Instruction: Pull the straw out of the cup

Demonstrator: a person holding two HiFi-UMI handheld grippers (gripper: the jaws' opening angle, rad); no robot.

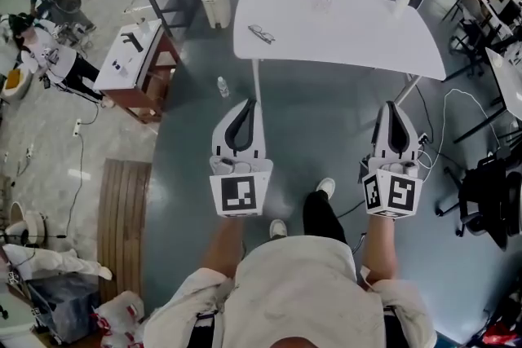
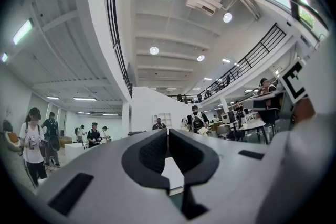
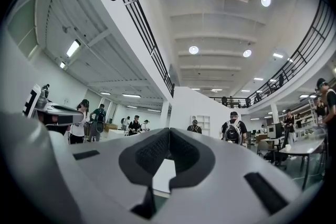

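Cup sits near the far right corner of the white tabletop, small and pale in my head view. I can't resolve the straw at this range

One other item shows up there: a thin dark thing, looks like glasses, close to the left edge toward the near left corner

Left gripper: jaws fully together, dark pads meeting at the tips, nothing between them

Right gripper: same, jaws closed tip to tip, pads empty

Both grippers are side by side over the grey floor, short of the tabletop's near edge and pointing toward it, well apart from the cup. Left one lines up roughly with the near left corner, right one with the near right corner. Marker cubes face my head camera, left cube and right cube

Floor clutter: a small bottle stands just beside the table's left leg, and a white bin stands off the far left corner

Both gripper views look out across the hall at standing people and ceiling lights. No cup in either
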